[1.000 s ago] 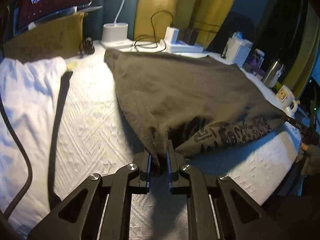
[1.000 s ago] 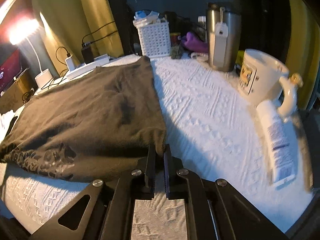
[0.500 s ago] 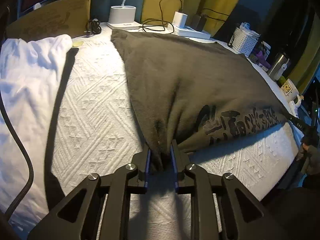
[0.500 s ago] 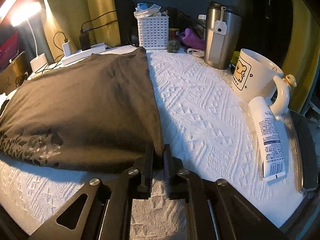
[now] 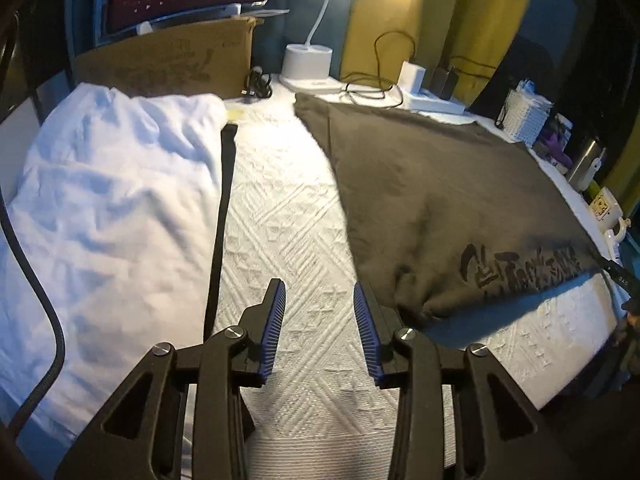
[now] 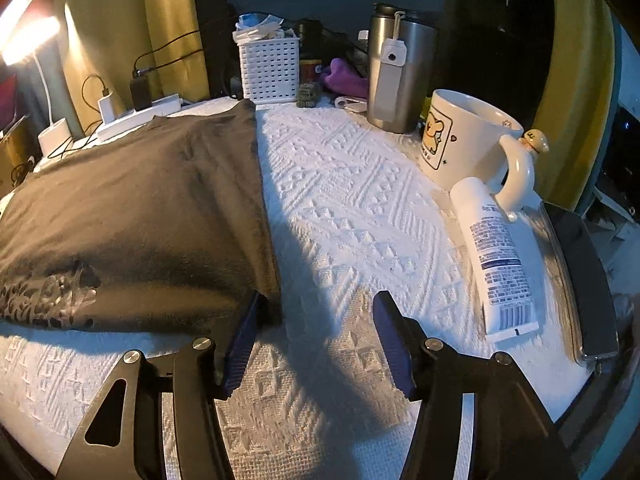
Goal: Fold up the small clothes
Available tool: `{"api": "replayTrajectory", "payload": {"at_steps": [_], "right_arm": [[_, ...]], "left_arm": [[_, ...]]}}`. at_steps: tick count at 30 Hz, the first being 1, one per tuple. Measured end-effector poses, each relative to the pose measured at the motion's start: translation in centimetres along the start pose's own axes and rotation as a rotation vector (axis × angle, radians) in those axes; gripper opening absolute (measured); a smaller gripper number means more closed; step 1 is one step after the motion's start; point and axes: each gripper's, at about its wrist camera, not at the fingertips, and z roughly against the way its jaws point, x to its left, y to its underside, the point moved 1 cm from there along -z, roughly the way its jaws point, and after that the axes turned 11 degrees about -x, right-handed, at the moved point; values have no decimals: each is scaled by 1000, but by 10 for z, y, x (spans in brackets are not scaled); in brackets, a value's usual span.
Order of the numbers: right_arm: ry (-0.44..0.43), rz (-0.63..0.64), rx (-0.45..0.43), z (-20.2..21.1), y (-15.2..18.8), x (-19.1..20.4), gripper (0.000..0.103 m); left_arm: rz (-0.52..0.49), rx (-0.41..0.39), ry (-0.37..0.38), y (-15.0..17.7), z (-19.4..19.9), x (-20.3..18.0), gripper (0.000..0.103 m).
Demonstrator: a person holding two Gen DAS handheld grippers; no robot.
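Observation:
A dark brown t-shirt [image 5: 440,200] with black lettering lies folded flat on the white textured cloth [image 5: 292,240]. My left gripper [image 5: 319,294] hovers just left of the shirt's near left corner, its jaws opening with only bare cloth between them. In the right wrist view the same shirt [image 6: 140,208] fills the left half. My right gripper [image 6: 316,308] sits at the shirt's near right corner, jaws opening; the left finger overlaps the shirt's edge, and nothing is pressed between the pads.
A white garment [image 5: 108,200] with a black strap [image 5: 224,208] lies at the left. Along the back stand a lamp base [image 5: 307,60], chargers and a white basket [image 6: 269,68]. At the right are a steel tumbler [image 6: 400,76], a mug [image 6: 468,140] and a tube [image 6: 494,256].
Both grippers let go of the shirt's near corners and opened. The left gripper shifted left off the shirt; the shirt now lies flat on the cloth.

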Motion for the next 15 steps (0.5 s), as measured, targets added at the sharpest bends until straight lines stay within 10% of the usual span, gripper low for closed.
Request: {"api": "replayTrajectory", "payload": {"at_steps": [15], "right_arm": [[6,-68,-31,21,-3,-26,59]], "left_arm": [[-164,127,123,31,-21,-48,37]]}}
